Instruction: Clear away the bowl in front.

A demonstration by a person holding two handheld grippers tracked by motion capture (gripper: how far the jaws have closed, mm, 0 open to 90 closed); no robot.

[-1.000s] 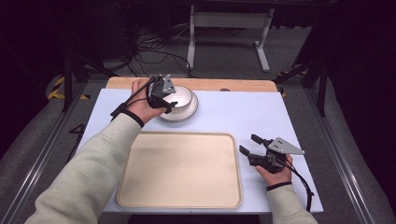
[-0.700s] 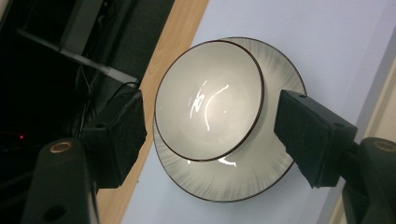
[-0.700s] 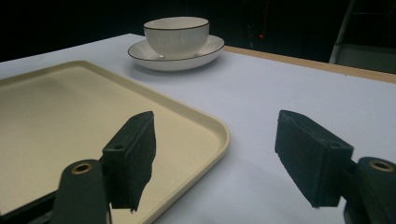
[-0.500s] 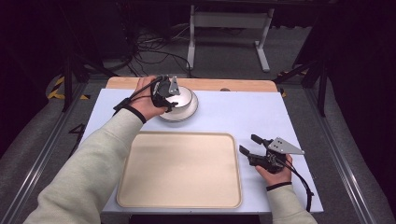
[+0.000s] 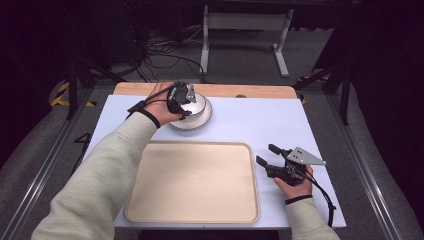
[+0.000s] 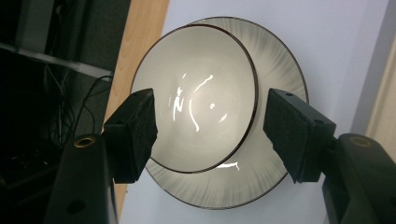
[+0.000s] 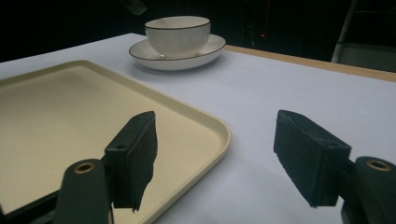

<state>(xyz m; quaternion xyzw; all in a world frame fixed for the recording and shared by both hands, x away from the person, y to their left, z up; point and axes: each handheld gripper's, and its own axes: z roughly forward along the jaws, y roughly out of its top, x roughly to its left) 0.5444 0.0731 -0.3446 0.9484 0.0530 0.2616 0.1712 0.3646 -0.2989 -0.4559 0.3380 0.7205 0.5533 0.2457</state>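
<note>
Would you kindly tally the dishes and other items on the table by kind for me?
Bowl: 1
Saucer plate under the bowl: 1
Beige tray: 1
Total: 3

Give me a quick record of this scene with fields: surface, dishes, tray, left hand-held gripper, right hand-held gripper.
surface: white table with a wooden strip along the far edge
dishes: white bowl sitting in a saucer, dark-rimmed, at the far left
tray: beige tray, nothing on it, near the front edge
left hand-held gripper: above the bowl, pointing down, jaws have just been closing, one each side of the bowl, pads not touching it
right hand-held gripper: jaws open, right of the tray, low over the table
</note>
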